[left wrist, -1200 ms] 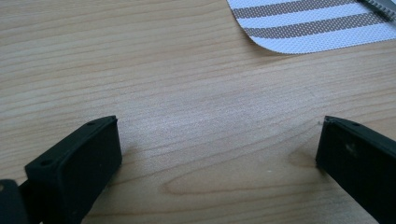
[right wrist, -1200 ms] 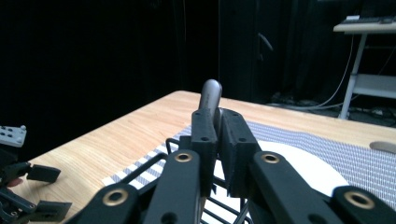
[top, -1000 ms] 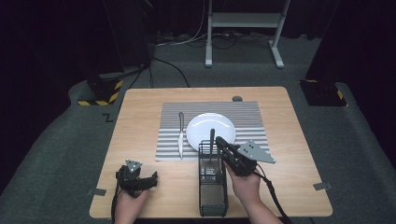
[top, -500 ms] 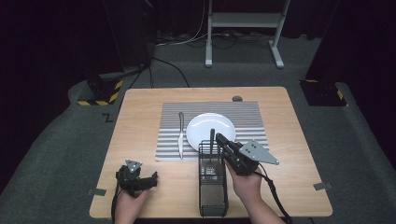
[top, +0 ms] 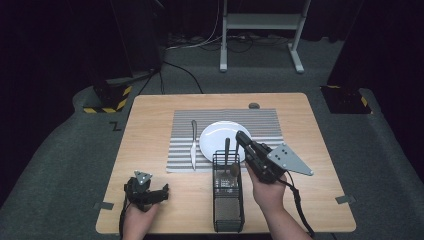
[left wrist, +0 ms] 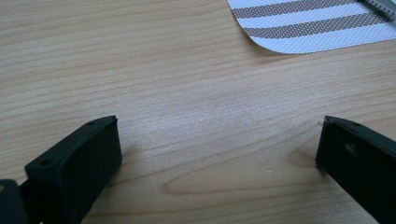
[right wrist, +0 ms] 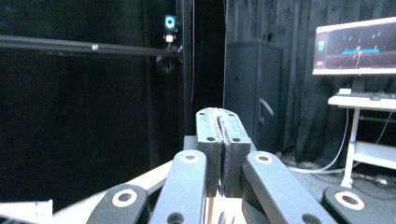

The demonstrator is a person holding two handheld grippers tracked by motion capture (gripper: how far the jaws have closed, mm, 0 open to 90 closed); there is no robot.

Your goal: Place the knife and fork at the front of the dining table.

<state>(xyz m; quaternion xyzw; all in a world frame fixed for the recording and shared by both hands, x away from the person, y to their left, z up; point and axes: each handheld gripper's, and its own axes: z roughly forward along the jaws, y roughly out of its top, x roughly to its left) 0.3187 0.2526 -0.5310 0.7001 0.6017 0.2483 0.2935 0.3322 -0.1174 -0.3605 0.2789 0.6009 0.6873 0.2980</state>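
Utensil [top: 227, 152]: dark handle stands upright in far end of wire caddy [top: 228, 200], top poking above rim, long axis near vertical. We see right gripper [top: 243, 140] just right of it, jaws pressed together, raised, pointing far-left; we cannot tell if anything sits pinched between them. Left gripper [top: 162, 192] rests well left on table [top: 150, 115], jaws wide apart, nothing between. We judge right hand nearer. Plate [top: 220, 136] and knife [top: 193, 142] lie on mat [top: 265, 125] beyond caddy.

White plate [top: 220, 137] and knife [top: 193, 143] on striped mat [top: 260, 125].
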